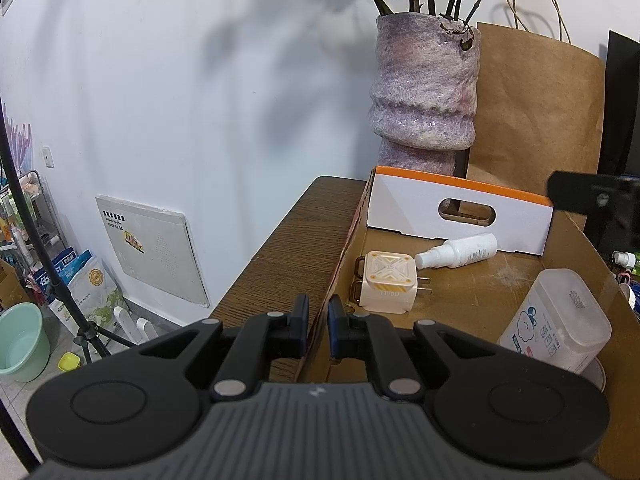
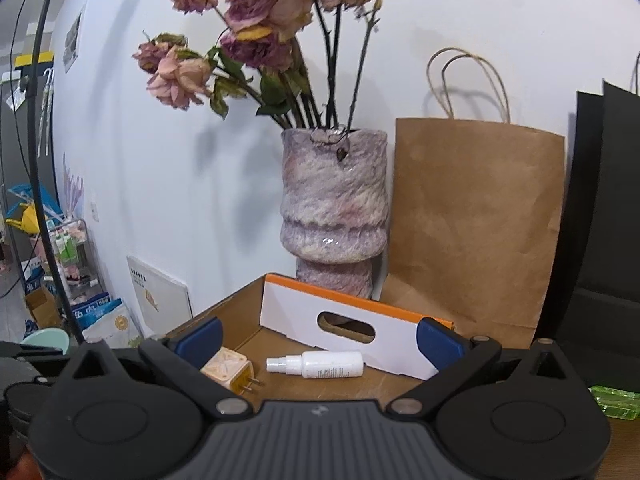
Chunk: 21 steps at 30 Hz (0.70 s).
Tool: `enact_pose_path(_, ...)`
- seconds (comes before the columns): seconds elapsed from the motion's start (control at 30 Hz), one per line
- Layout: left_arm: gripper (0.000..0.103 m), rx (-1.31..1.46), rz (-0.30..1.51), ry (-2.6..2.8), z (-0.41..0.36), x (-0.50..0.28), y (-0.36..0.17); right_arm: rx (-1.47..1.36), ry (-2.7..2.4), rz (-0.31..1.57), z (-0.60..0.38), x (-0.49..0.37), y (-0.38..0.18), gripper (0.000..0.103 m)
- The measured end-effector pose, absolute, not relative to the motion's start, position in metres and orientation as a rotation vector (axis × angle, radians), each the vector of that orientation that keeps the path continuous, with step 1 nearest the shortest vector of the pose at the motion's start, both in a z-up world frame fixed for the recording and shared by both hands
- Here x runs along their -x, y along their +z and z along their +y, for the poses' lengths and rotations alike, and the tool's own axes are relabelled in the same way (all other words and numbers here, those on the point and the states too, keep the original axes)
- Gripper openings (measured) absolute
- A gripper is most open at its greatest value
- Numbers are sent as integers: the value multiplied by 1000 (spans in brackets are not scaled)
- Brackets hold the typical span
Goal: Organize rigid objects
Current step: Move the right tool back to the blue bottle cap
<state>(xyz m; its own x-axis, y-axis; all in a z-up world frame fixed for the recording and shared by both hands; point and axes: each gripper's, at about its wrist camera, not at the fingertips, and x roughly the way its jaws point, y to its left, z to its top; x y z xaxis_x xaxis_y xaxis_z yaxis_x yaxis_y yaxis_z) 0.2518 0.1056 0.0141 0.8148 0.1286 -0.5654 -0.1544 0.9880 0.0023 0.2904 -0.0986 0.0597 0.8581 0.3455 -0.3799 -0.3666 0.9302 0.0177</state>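
Observation:
An open cardboard box (image 1: 460,296) sits on a wooden table (image 1: 288,248), its far end wall white with an orange rim (image 1: 400,204). Inside lie a cream and orange charger plug (image 1: 384,284), a white spray bottle (image 1: 456,254) on its side and a clear plastic tub (image 1: 560,320) with white contents. My left gripper (image 1: 318,314) is shut on the box's left wall, which runs between its blue pads. My right gripper (image 2: 318,338) hangs wide open over the near part of the box (image 2: 236,304), with the plug (image 2: 228,368) and bottle (image 2: 320,364) lying beyond its fingers.
Behind the box stand a mottled purple vase (image 2: 334,208) of dried roses and a brown paper bag (image 2: 476,224), against a white wall. A green item (image 2: 612,400) lies at the right. Left of the table the floor holds a tripod (image 1: 60,280), bags and a green bucket (image 1: 20,340).

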Motion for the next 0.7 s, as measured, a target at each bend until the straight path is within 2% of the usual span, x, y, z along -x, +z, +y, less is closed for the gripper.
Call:
enact_pose_path(0.43, 11, 44, 599, 152, 106, -252, 14, 39, 238, 341, -161, -271, 60, 103)
enact_pose_path(0.7, 10, 41, 598, 154, 105, -251, 14, 5, 128, 397, -211, -267, 43, 103)
